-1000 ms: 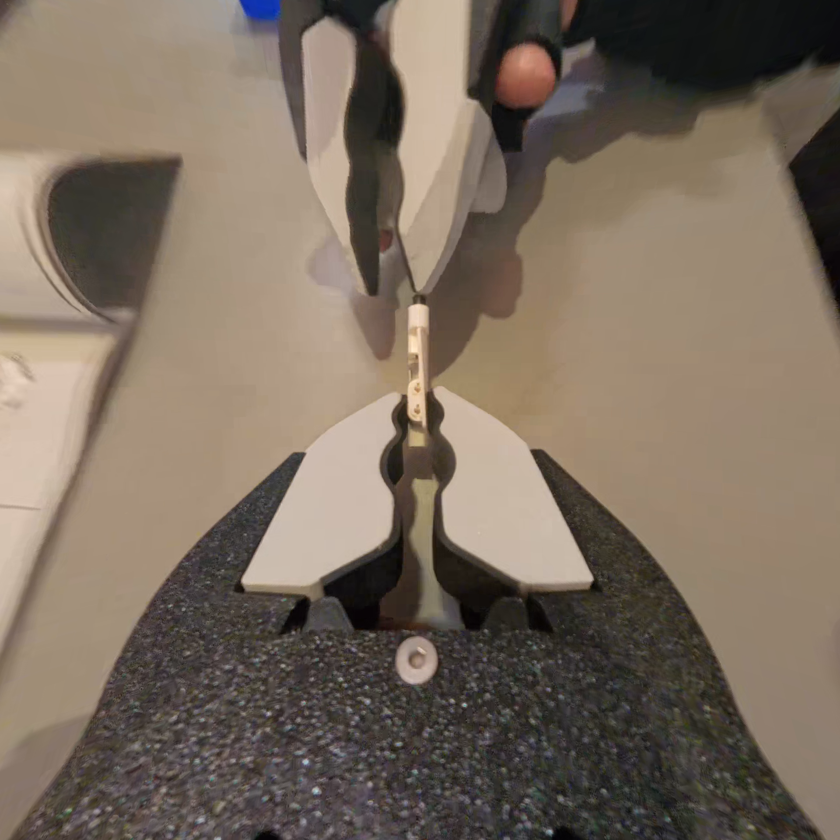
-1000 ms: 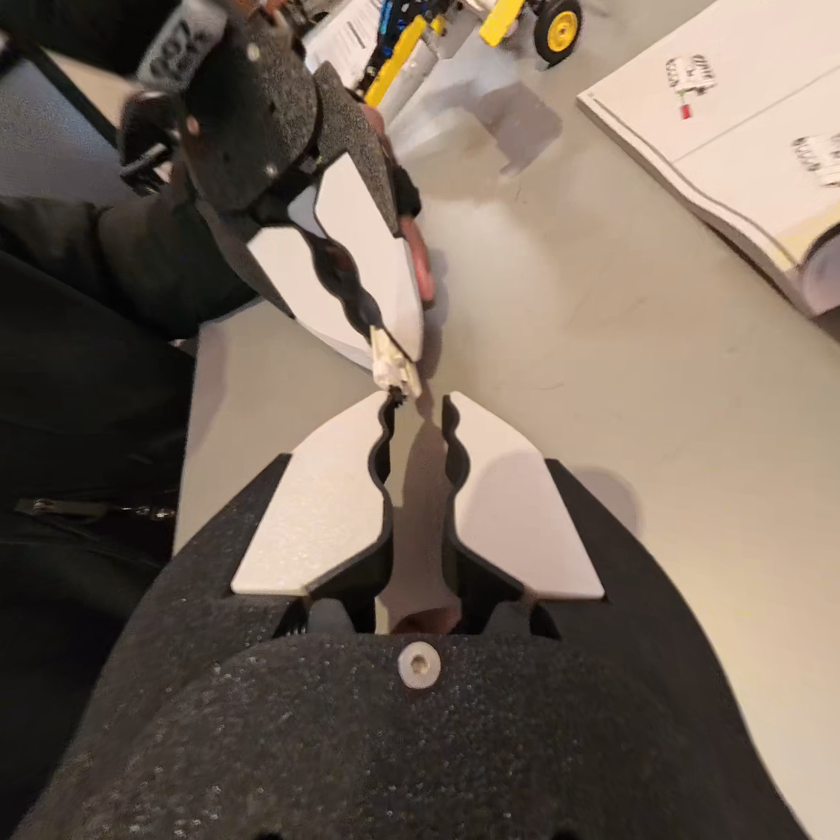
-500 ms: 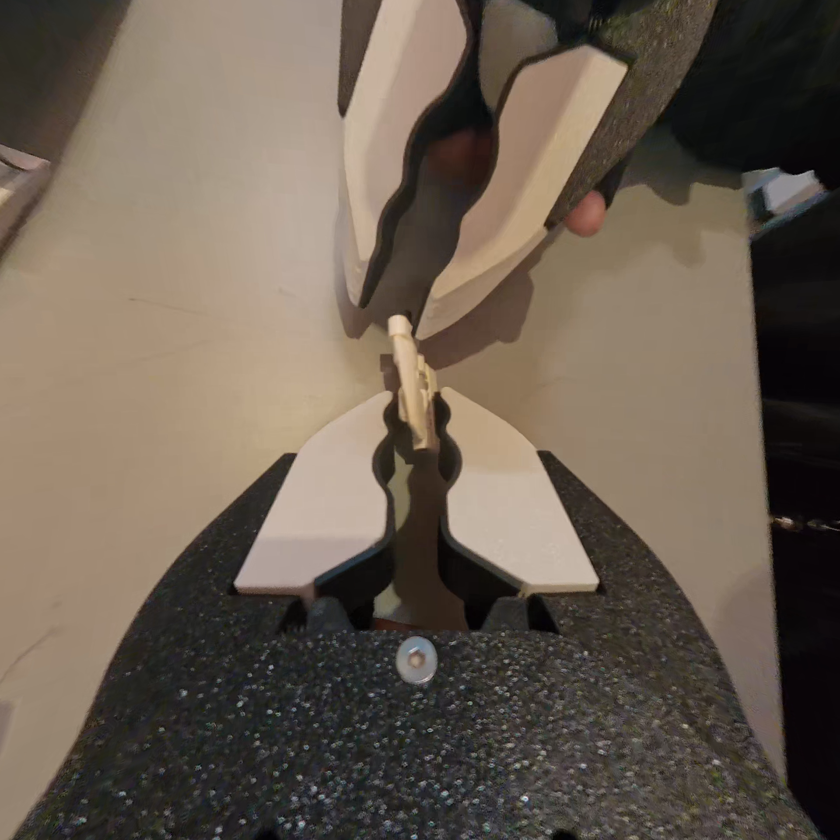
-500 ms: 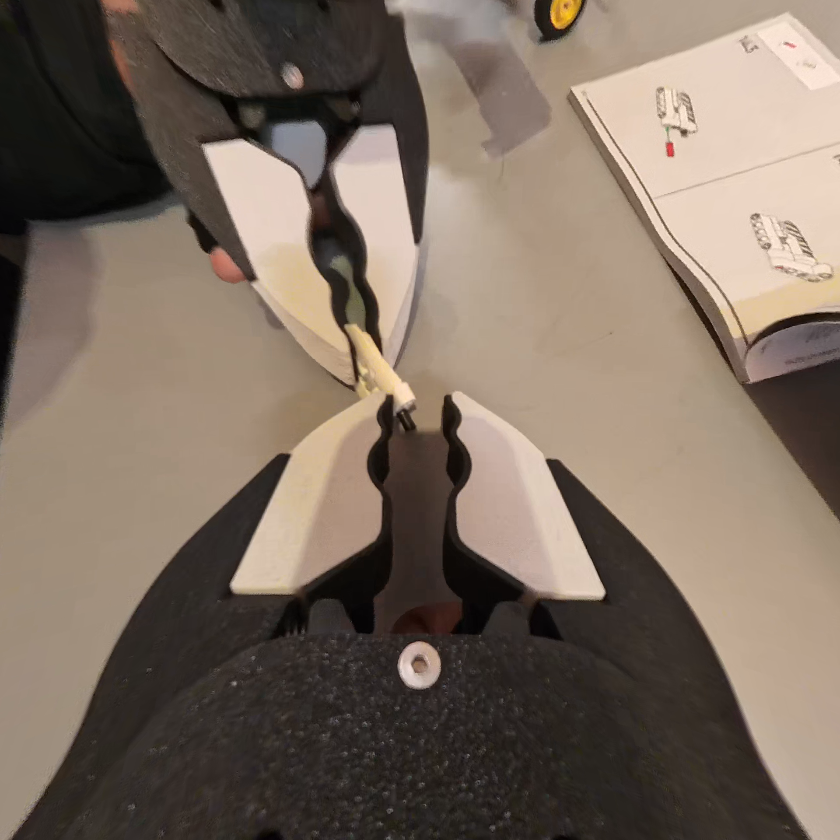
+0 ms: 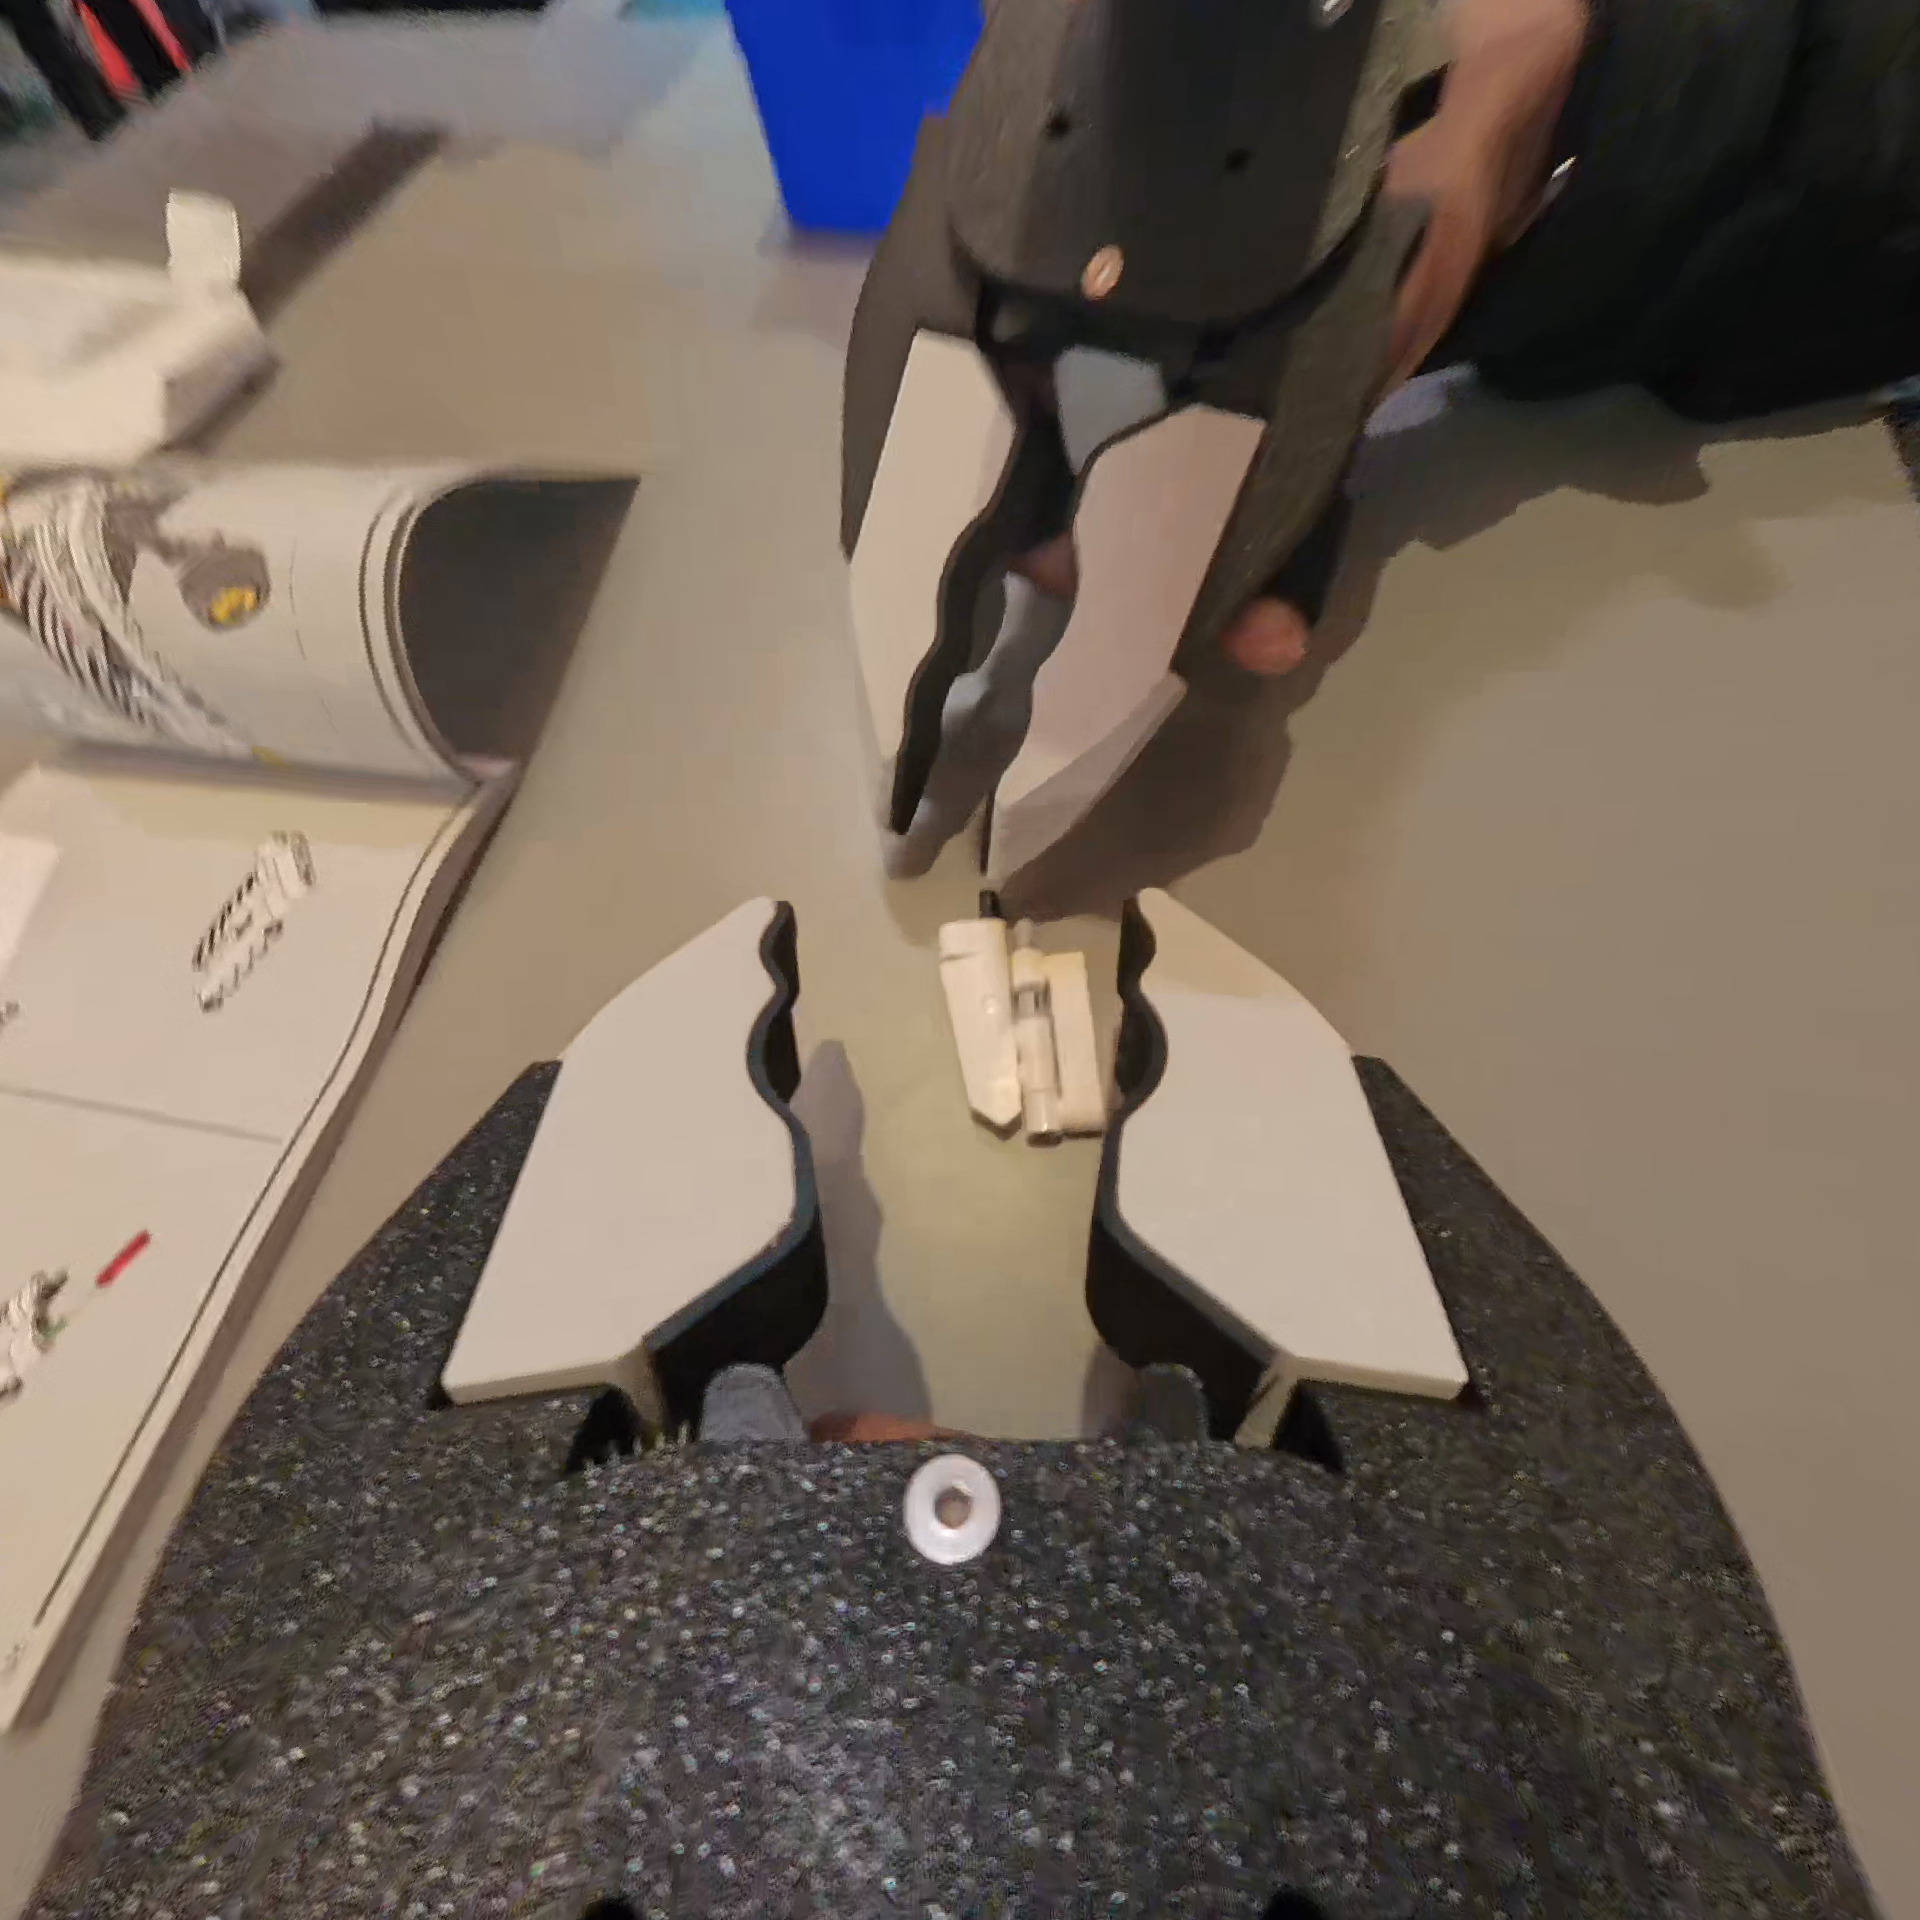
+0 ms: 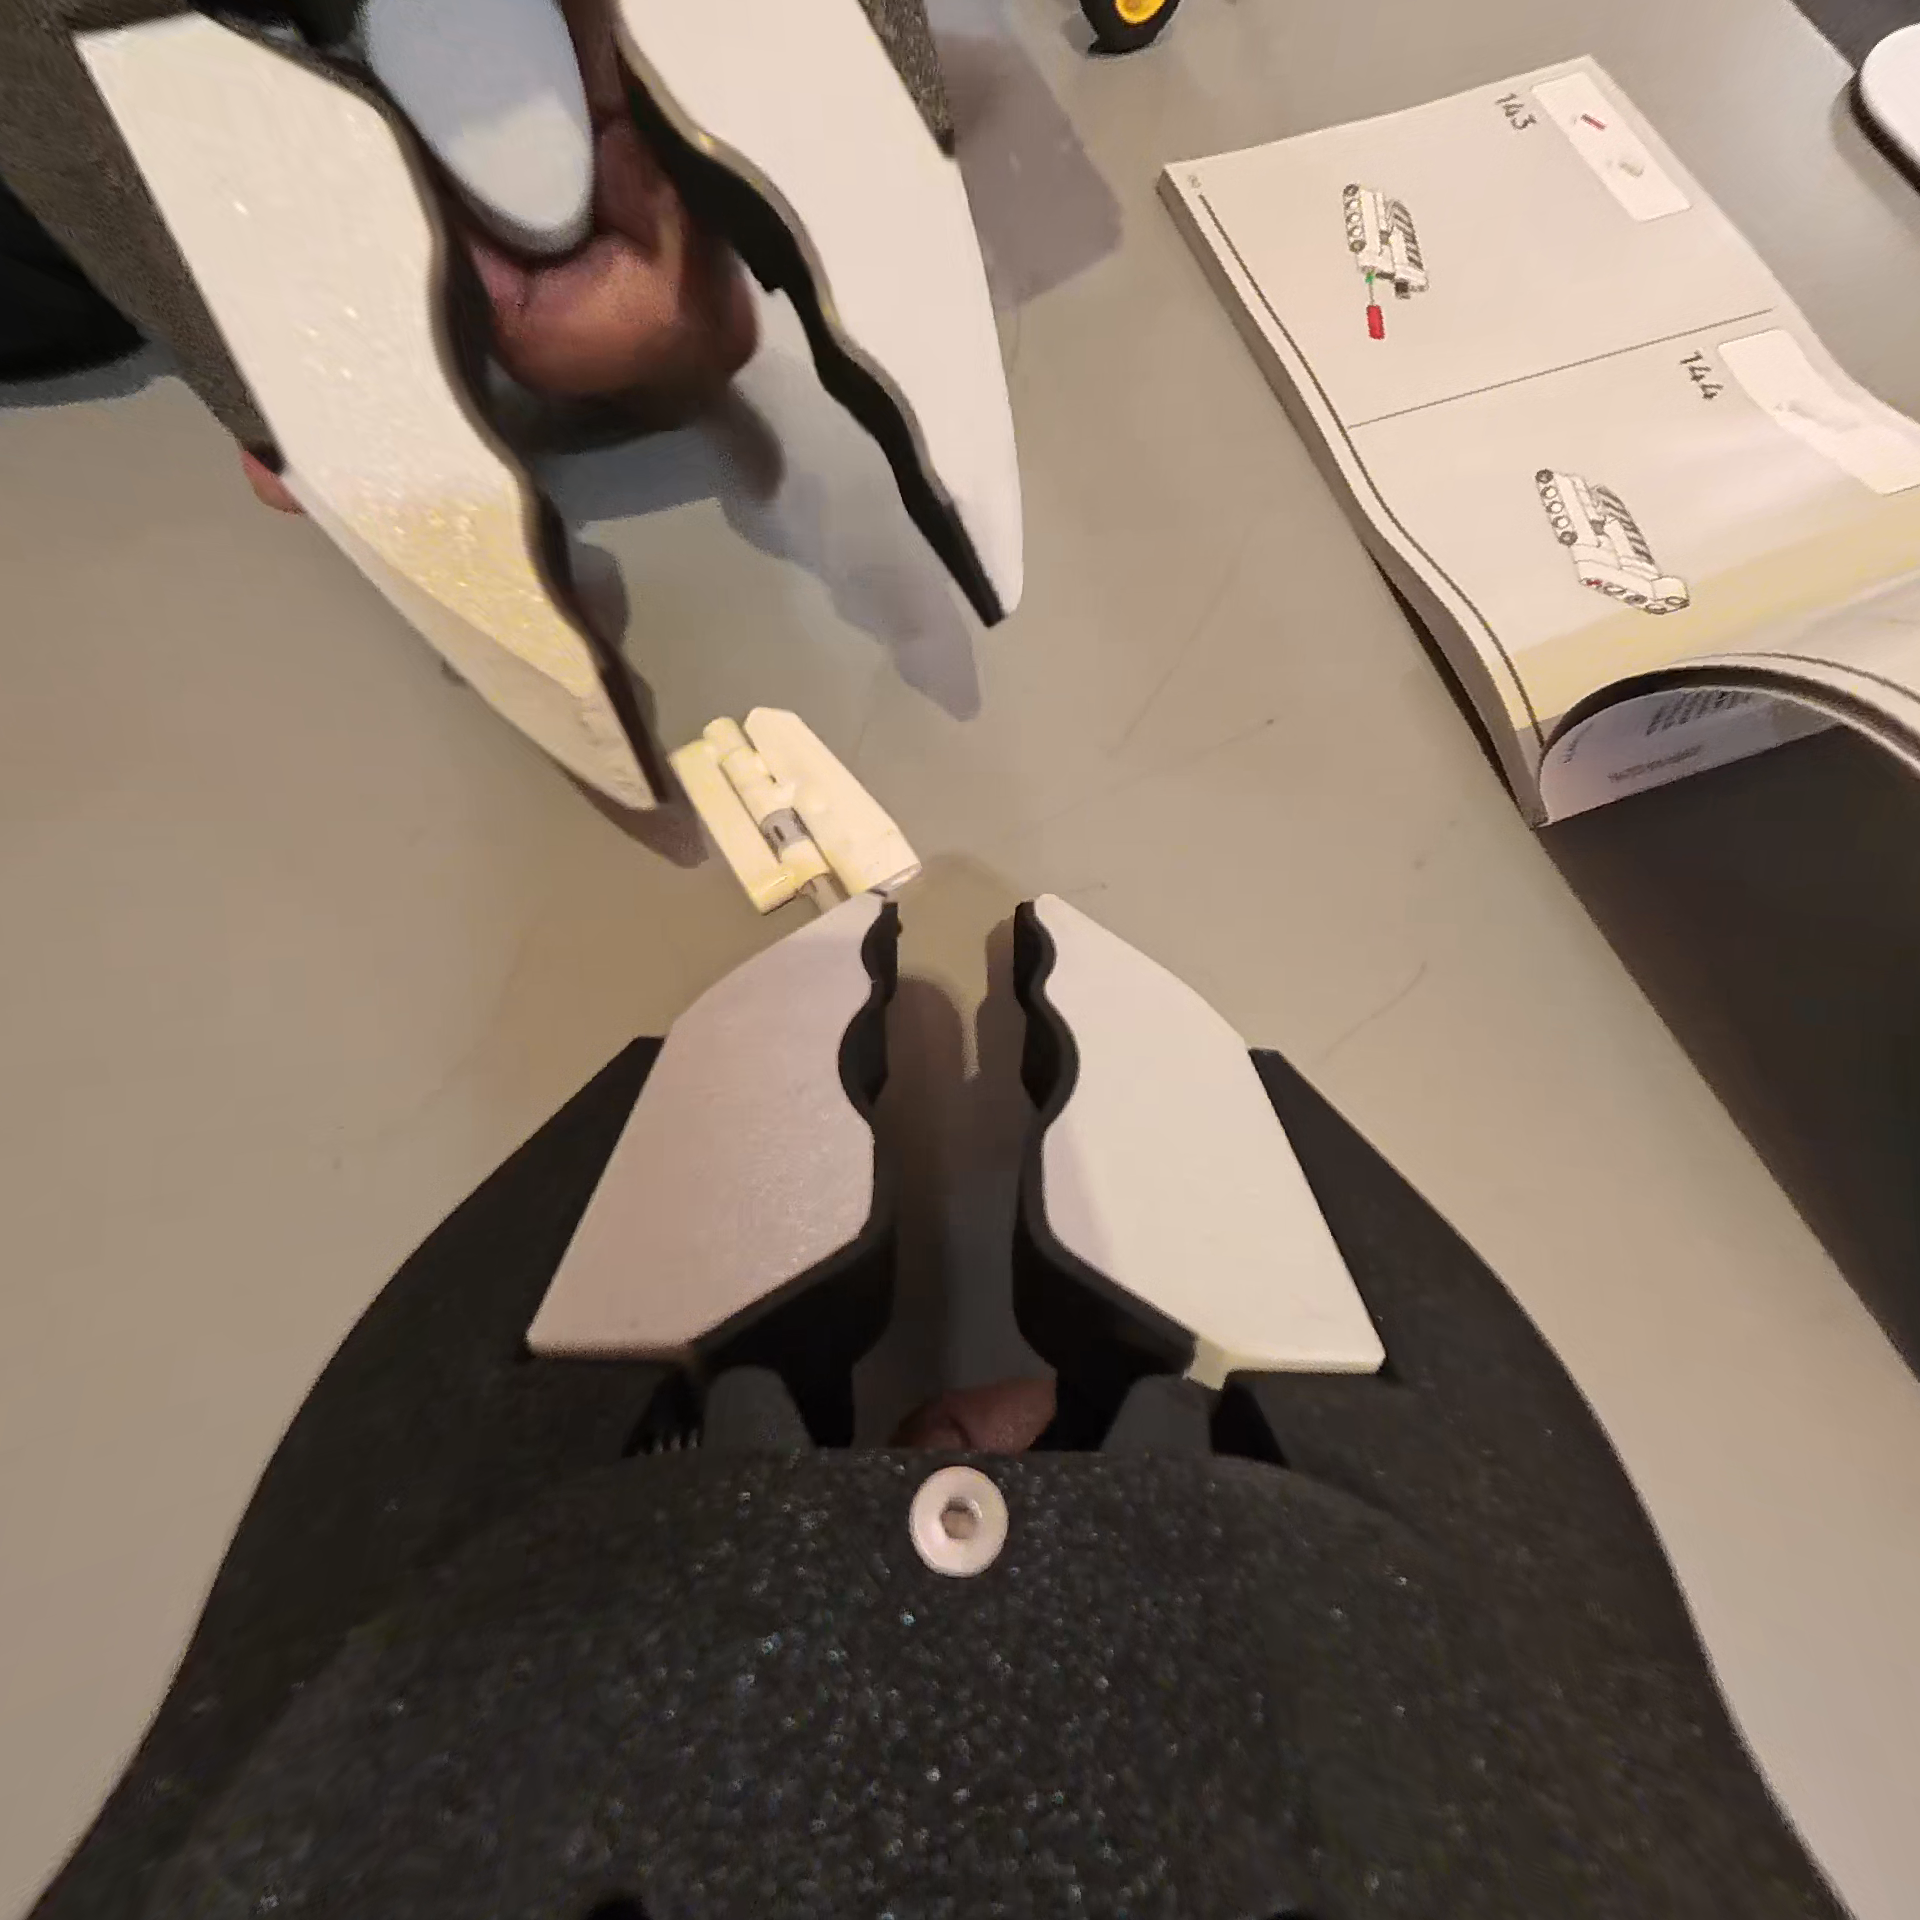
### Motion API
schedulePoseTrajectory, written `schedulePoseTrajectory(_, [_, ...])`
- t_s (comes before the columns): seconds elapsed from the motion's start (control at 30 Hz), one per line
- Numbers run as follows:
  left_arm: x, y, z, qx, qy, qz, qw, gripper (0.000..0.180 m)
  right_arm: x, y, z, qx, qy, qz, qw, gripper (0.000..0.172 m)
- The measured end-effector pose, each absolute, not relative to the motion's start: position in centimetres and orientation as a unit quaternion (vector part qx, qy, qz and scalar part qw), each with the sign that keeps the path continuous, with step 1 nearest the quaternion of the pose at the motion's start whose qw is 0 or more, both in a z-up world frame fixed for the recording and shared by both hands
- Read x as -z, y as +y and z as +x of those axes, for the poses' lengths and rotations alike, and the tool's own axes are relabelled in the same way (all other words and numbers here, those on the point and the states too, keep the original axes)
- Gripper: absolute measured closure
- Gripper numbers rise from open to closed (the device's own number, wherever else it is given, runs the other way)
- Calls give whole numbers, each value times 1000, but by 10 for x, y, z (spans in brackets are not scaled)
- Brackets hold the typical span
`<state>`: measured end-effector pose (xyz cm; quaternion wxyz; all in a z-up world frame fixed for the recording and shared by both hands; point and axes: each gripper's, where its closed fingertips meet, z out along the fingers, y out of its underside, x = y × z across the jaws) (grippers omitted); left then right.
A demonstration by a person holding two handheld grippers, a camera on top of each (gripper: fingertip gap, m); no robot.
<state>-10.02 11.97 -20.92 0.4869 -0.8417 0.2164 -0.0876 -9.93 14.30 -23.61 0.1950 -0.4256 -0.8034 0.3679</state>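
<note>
The left tool (image 5: 956,925) now stands wide open, having let go of the small white plastic piece (image 5: 1023,1029), which lies on the bench (image 5: 1558,935) beside its right finger. The right tool (image 6: 956,909) remains narrowly open, gripping nothing.

On your grey table (image 6: 1351,935): an open instruction booklet (image 6: 1538,343), pages curling; a yellow wheel (image 6: 1127,16) at the far edge; a blue container (image 5: 852,104) beyond.

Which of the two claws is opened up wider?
The left claw. Its fingers stand far apart with the small white brick assembly lying loose on the table between them; the right claw shows only a narrow gap.
</note>
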Motion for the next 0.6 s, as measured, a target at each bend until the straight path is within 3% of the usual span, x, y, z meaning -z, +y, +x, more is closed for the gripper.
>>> schedulePoseTrajectory(0.3, [189, 138, -96, 67, 185, -797, 571, 117, 240, 137, -93, -353, -823, -392, 210, 146])
schedulePoseTrajectory(0.6, [205, 126, -94, 82, 216, -825, 515, 117, 245, 130, -90, -342, -837, -378, 197, 140])
